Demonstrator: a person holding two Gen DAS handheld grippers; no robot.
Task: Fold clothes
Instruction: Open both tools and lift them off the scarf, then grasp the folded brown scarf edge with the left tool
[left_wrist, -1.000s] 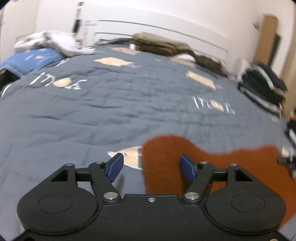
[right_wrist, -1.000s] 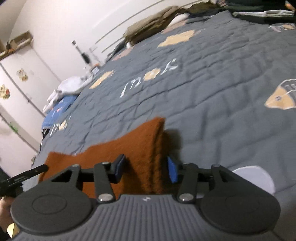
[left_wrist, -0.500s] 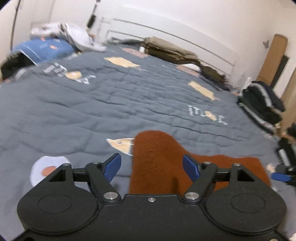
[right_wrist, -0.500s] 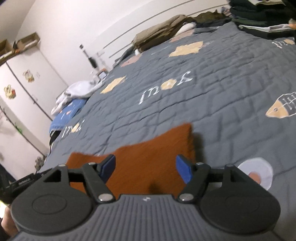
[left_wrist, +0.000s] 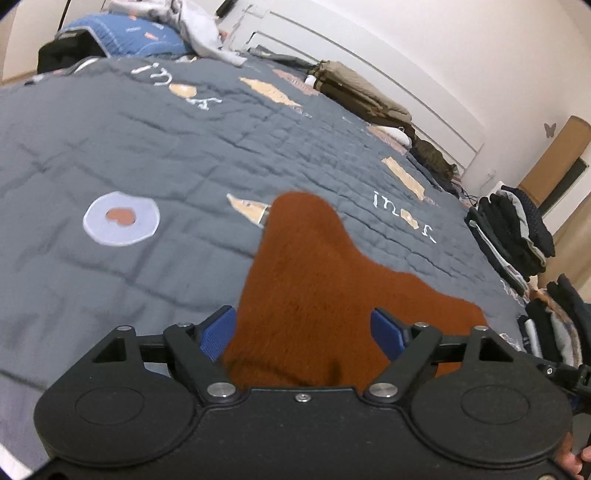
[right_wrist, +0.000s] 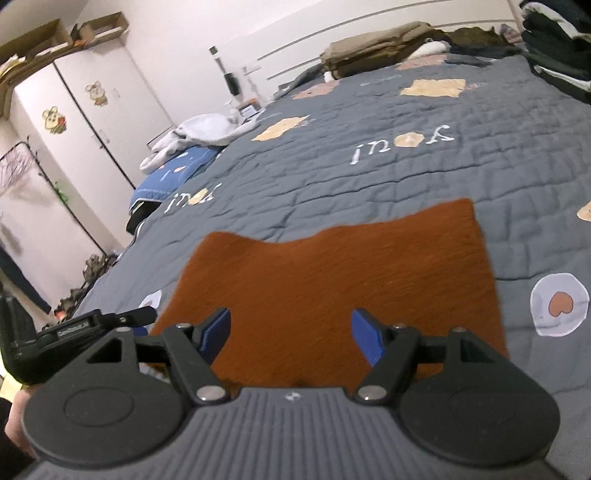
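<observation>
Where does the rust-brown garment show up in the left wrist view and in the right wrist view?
Left wrist view: the rust-brown garment fills the lower centre, running to the lower right.
Right wrist view: the garment lies flat across the lower centre, its far edge wavy.
Shared landmark: the pale round patch with a heart on the grey quilt, left of the garment in one view, right in the other.
</observation>
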